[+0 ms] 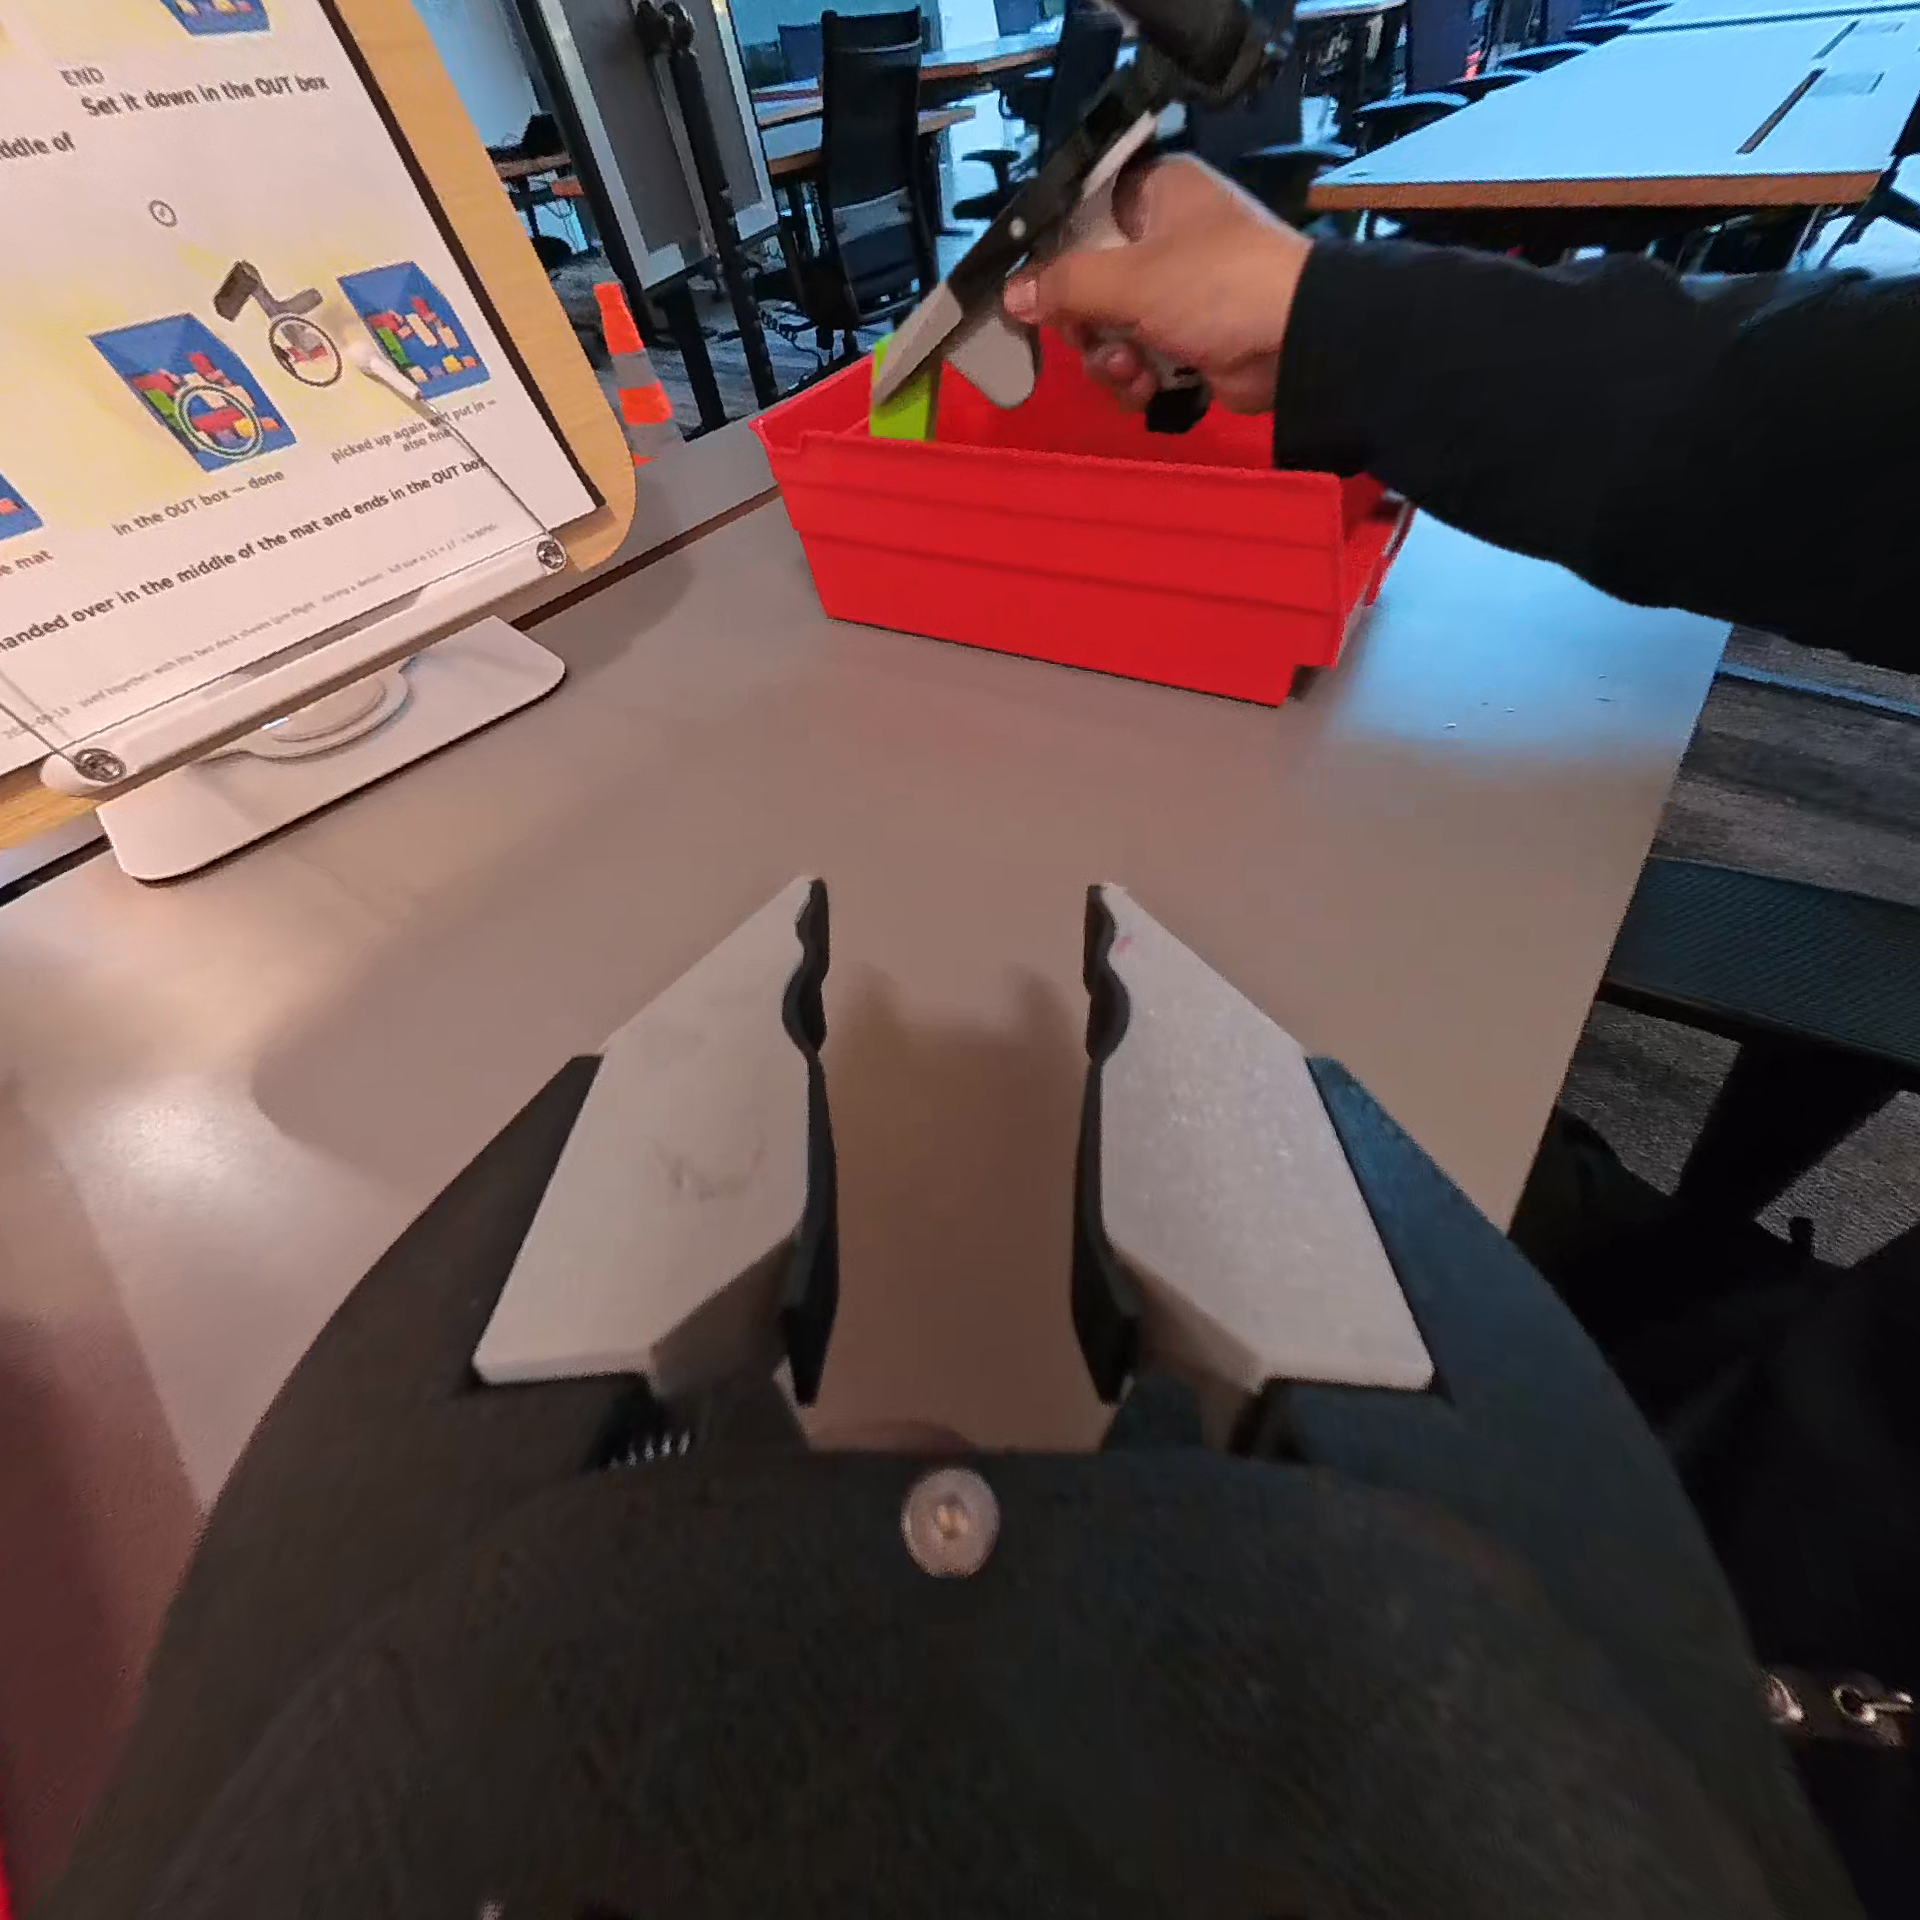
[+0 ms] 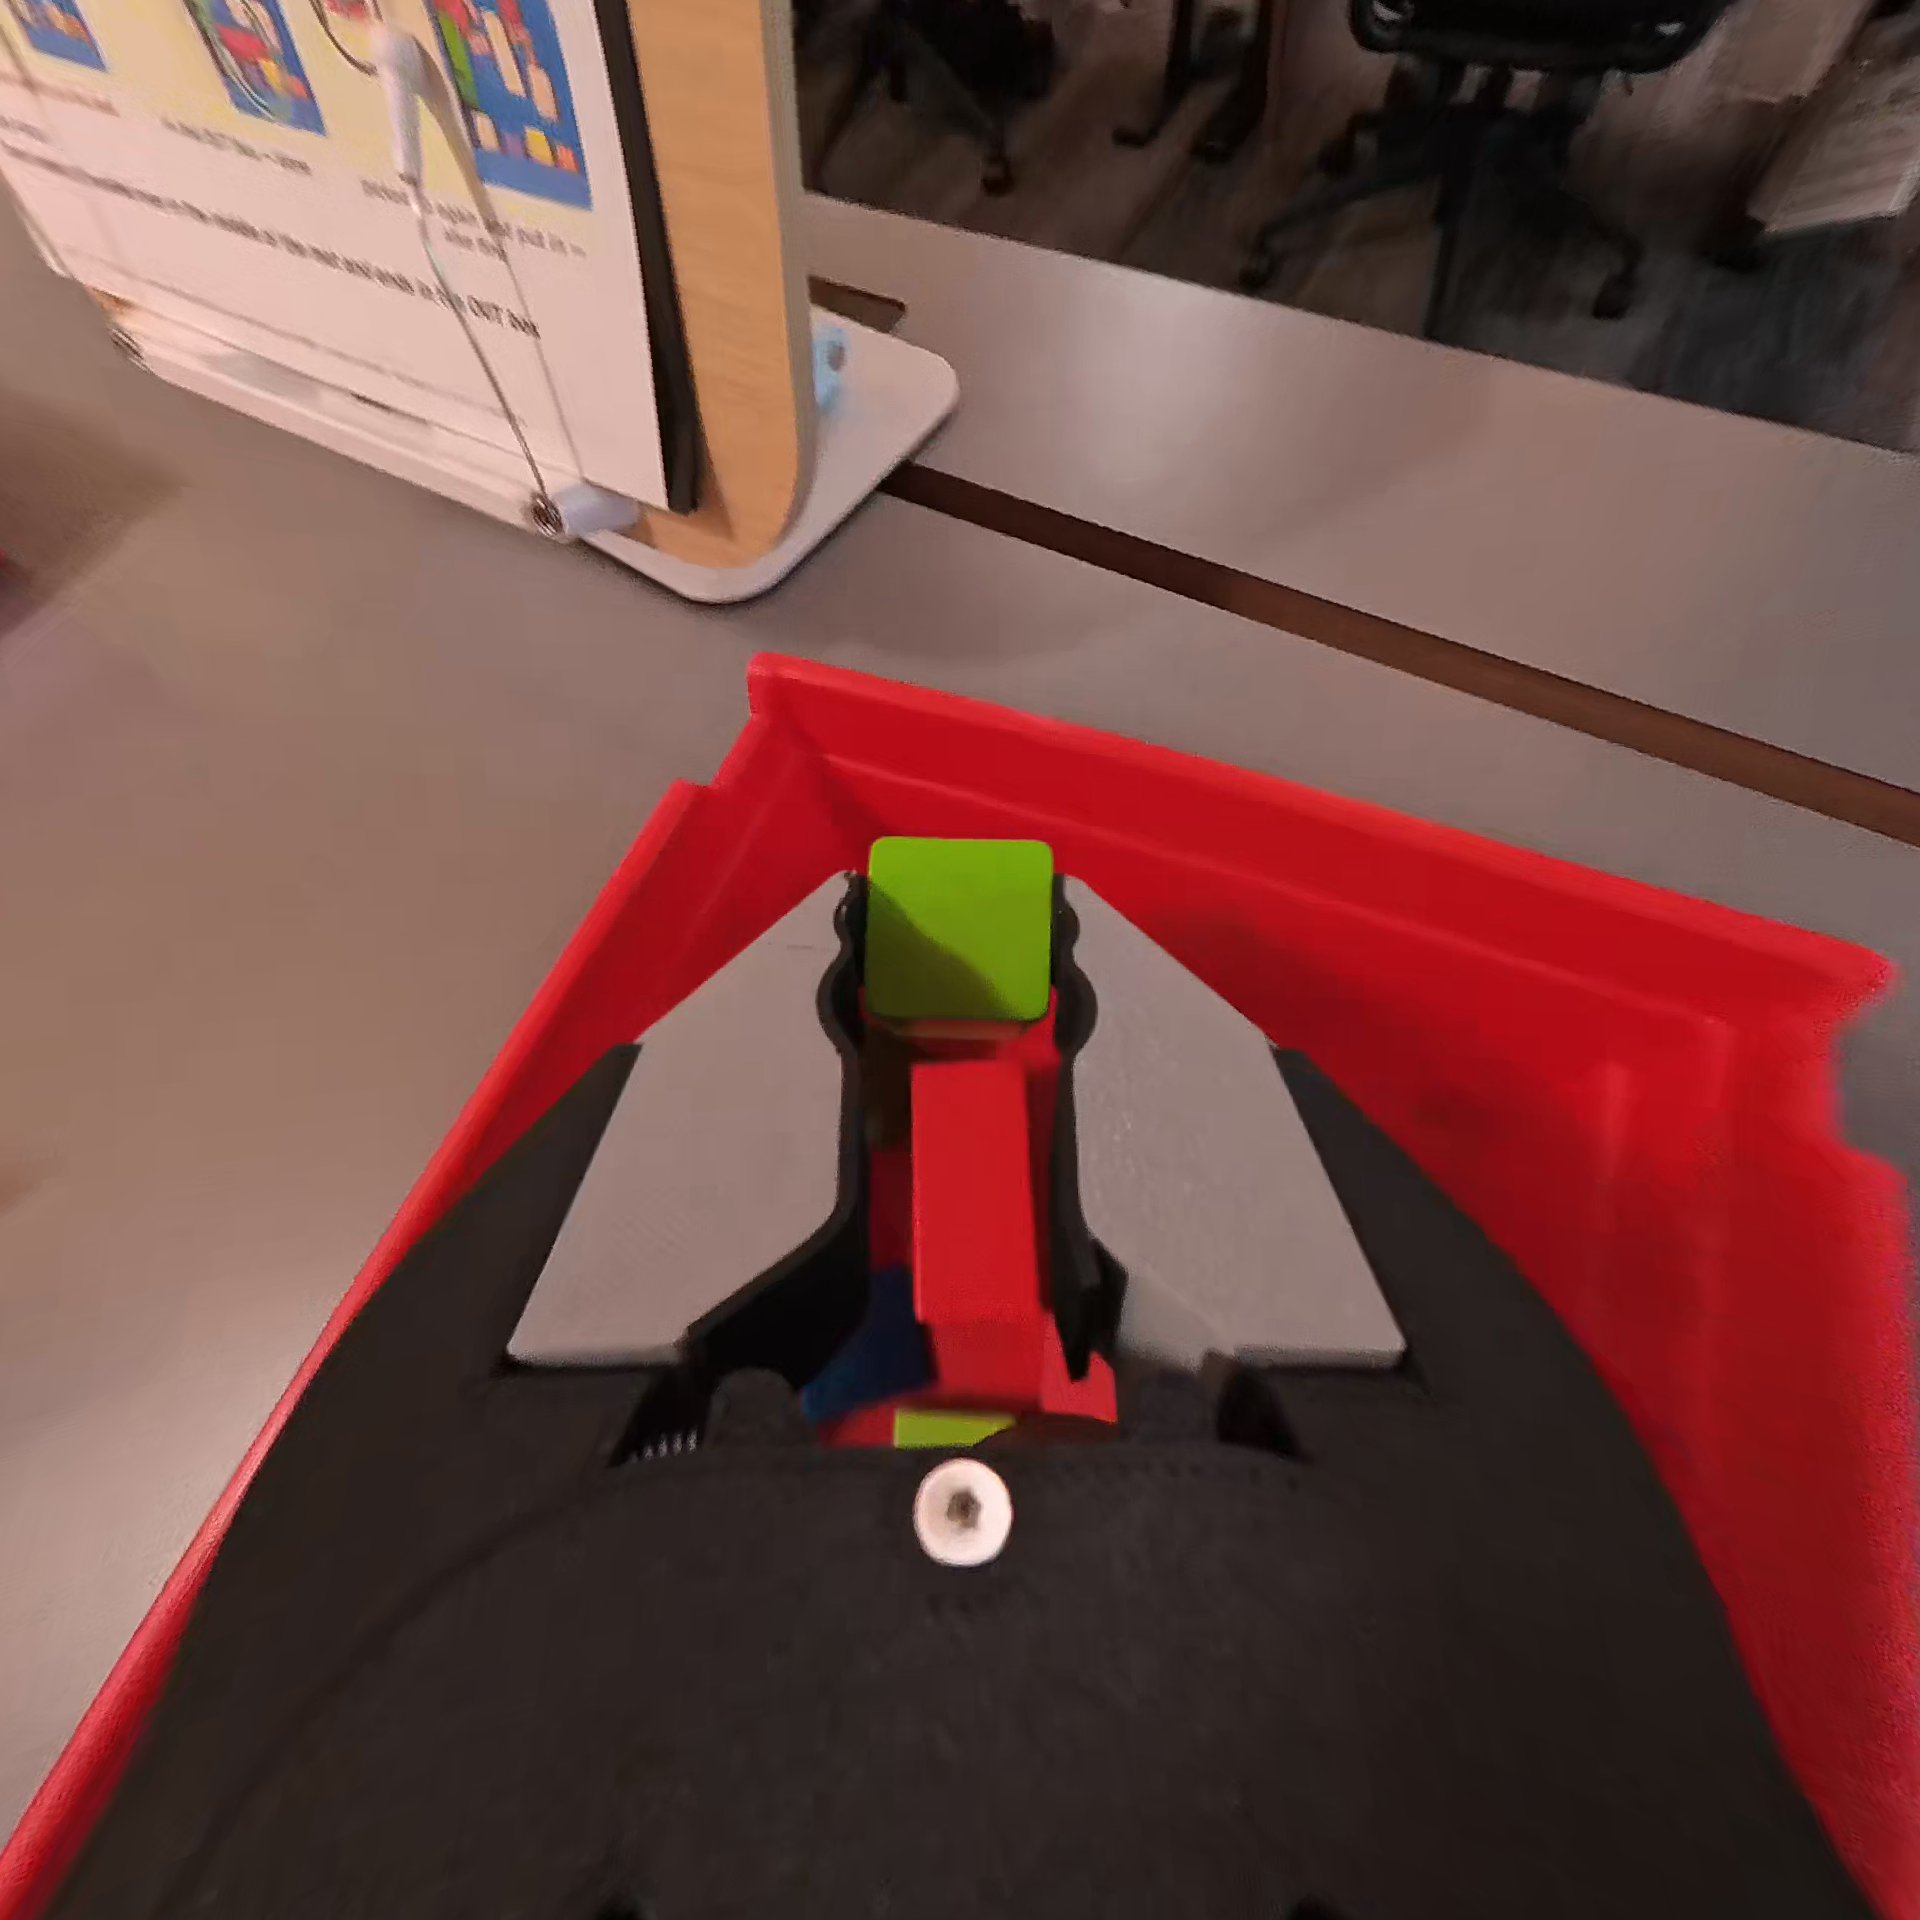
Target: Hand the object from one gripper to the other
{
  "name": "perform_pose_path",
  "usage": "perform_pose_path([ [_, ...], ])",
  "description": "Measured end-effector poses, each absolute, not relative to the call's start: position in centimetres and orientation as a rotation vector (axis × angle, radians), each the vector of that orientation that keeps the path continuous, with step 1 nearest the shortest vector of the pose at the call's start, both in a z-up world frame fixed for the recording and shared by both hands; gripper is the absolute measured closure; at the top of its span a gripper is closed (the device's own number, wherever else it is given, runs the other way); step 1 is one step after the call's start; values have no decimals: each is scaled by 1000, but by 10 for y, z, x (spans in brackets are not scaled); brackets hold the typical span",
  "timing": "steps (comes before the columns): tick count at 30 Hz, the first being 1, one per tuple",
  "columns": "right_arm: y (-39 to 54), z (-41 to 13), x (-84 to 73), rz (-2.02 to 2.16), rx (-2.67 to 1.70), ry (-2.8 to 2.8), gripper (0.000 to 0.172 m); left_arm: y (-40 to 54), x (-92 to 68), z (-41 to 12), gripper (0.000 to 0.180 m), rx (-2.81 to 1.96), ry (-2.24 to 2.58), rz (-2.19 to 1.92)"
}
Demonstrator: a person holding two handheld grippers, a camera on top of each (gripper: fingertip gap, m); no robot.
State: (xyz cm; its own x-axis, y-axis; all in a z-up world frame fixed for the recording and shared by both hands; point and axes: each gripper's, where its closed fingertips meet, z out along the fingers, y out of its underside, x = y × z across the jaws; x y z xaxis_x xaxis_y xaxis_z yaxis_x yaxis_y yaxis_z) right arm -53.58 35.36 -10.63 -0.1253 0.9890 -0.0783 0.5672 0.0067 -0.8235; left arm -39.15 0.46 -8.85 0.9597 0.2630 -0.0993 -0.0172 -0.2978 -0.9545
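Grey and broad, the surface (image 1: 935,748) stretches past a stand (image 1: 312,717) propping up an illustrated instruction sheet (image 1: 260,312), with an office of dark chairs and tables beyond. Low over the bare grey top, the left tool (image 1: 956,935) has its jaws standing well apart with nothing between them, only its own shadow falling below; it looks parked clear of the work, which fits a giver whose part is finished. The right tool (image 2: 958,930), gripped by a hand (image 1: 1174,291) in a dark sleeve, is closed on a green block (image 2: 958,930), its black pads (image 2: 844,977) pressed against the block's two sides. It tips steeply down into the red bin (image 1: 1081,561), so the block hangs near the bin's far corner, apparently on its way to being set down. Held by its flat faces, the block should stay square until the jaws let go. Inside the bin, seen through the gap between the fingers, lie other pieces: a long red block (image 2: 971,1205), a glimpse of blue (image 2: 868,1361) and another scrap of green (image 2: 945,1429). Behind the bin, an orange traffic cone (image 1: 634,364) stands on the floor.
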Motion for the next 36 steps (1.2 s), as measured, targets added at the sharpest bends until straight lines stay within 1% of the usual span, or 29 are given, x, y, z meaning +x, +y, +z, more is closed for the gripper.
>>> perform_pose_path([
  [3, 355, -123, -553, 1015, -1574, -1742, 139, 1, -395, -92, 135, -1864, -190, 275],
  [6, 356, -160, -552, 932, -1690, -1839, 139, -1, -397, -94, 136, -1867, -197, 260],
  [7, 350, -167, -550, 976, -1744, -1875, 137, -1, -398, -93, 136, -1866, -196, 259],
  [11, 350, -166, -543, 1096, -1987, -1838, 138, -4, -400, -91, 135, -1867, -204, 259],
  [13, 362, -168, -541, 1025, -2048, -1818, 138, -7, -401, -90, 134, -1872, -218, 266],
  [14, 373, -167, -541, 941, -2026, -1799, 134, -9, -402, -89, 134, -1878, -227, 275],
  [16, 396, -163, -539, 744, -1951, -1767, 134, -15, -406, -89, 134, -1890, -246, 297],
  [18, 398, -163, -537, 663, -1886, -1804, 129, -21, -407, -87, 133, -1890, -259, 303],
  [20, 398, -165, -533, 588, -1876, -1826, 115, -28, -412, -84, 132, -1889, -286, 317],
  [23, 400, -154, -529, 581, -1838, -1789, 115, -50, -429, -81, 130, -1915, -400, 355],
  [25, 401, -143, -527, 627, -1813, -1747, 121, -71, -443, -74, 128, -1887, -497, 353],
  [27, 409, -142, -522, 585, -1805, -1728, 146, -90, -454, -62, 127, -1805, -584, 316],
  [28, 415, -147, -519, 532, -1819, -1736, 151, -97, -457, -56, 126, -1758, -616, 278],
  [30, 414, -163, -516, 478, -1856, -1804, 169, -107, -457, -44, 127, -1676, -642, 192],
  [32, 410, -176, -520, 456, -1865, -1852, 172, -113, -455, -35, 127, -1629, -635, 160],
  [36, 390, -181, -536, 515, -1809, -1902, 172, -122, -459, -37, 127, -1657, -643, 238],
])
